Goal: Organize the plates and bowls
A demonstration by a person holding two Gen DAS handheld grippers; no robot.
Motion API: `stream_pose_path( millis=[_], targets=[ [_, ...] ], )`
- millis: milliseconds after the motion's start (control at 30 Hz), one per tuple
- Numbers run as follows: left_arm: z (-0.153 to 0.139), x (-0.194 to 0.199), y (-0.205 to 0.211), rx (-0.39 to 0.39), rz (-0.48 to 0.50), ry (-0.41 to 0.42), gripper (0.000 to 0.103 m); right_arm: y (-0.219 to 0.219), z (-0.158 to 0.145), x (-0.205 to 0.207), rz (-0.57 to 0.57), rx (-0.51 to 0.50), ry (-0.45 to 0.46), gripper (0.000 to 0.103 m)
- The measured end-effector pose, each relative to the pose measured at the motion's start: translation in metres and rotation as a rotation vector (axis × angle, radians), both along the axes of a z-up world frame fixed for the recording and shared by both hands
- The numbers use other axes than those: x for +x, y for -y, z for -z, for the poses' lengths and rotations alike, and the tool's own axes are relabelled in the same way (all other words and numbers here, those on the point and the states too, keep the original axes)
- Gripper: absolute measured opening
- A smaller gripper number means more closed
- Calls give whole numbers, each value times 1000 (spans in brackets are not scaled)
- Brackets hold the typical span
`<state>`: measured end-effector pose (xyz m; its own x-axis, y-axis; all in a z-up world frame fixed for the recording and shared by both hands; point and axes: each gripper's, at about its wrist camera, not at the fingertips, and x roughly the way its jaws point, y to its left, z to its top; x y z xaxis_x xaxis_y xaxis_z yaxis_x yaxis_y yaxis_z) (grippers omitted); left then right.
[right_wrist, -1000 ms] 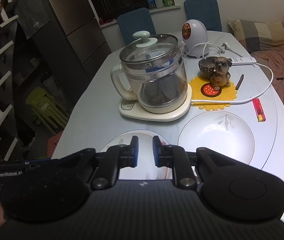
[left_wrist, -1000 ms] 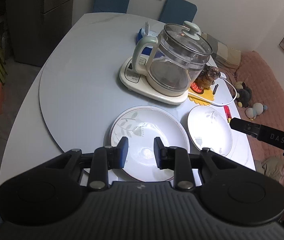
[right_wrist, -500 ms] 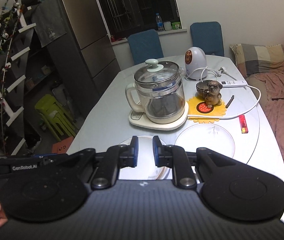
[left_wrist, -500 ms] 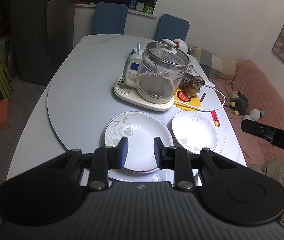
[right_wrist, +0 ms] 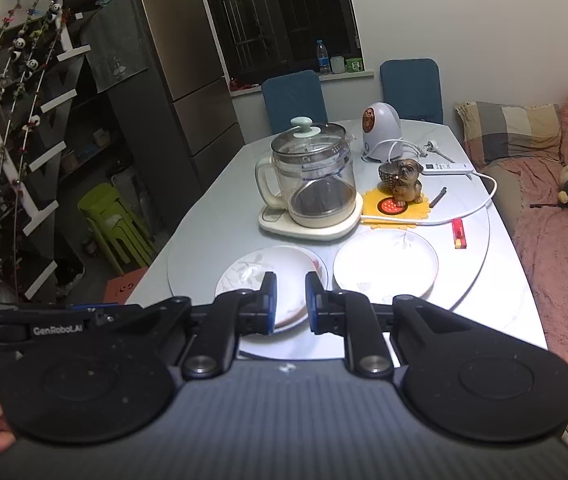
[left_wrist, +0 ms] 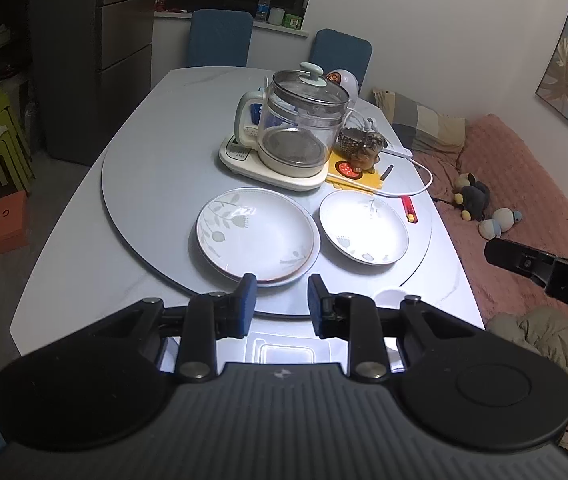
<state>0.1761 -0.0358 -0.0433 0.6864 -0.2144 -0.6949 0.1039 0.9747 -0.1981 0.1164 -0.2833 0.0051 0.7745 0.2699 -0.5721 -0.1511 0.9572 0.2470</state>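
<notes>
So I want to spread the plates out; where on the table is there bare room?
The table's left side, from the plate stack back past the kettle, is bare. It is crowded right of the kettle: dog figurine, cord, lighter, second plate.

Two white plates [left_wrist: 258, 236] with pale leaf motifs lie stacked flat, the lower rim showing at 5 o'clock. Just beside them at 3 o'clock, apart, sits a shallower white dish [left_wrist: 364, 227] with small floral prints, upright on the round surface [left_wrist: 152, 184].
</notes>
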Motion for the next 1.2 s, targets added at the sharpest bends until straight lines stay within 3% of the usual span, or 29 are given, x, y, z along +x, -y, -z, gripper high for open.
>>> stream_pose_path(
  millis=[367, 767, 967, 1067, 1133, 1200],
  targets=[
    [5, -55, 5, 20, -11, -3, 31, 12, 14, -47, 24, -34, -3, 18],
    [11, -85, -1, 42, 6, -19, 32, 10, 27, -75, 69, -76, -15, 18],
    [16, -79, -9, 48, 28, -39, 42, 3, 31, -73, 79, -100, -33, 20],
    [16, -72, -16, 49, 39, -40, 52, -1, 33, -71, 94, -106, -33, 20],
    [15, -66, -21, 53, 44, -42, 61, -3, 34, -68, 119, -109, -42, 35],
    [15, -60, -25, 56, 55, -39, 68, -3, 34, -66, 147, -98, -47, 66]
  ],
)
